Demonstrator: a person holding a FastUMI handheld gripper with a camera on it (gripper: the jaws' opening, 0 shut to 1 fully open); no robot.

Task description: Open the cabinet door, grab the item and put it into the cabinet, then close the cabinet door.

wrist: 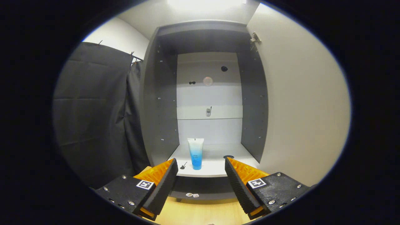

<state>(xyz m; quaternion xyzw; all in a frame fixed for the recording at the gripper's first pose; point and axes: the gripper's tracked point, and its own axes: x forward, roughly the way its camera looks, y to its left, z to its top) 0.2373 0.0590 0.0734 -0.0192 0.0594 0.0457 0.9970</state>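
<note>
— What's the tube point(196, 153) look like?
— Blue-to-white, standing on its cap, center frame on the cabinet point(162, 103) shelf w/ door point(300, 103) open.
— Gripper point(201, 170)?
— My fingers spread wide, empty, tube just ahead between them.

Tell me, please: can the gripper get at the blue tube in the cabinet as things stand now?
Probably yes. The cabinet door stands open, and the gripper is open with nothing held. The blue tube stands upright on the shelf just ahead, between the fingers' lines, with nothing before it.
</note>
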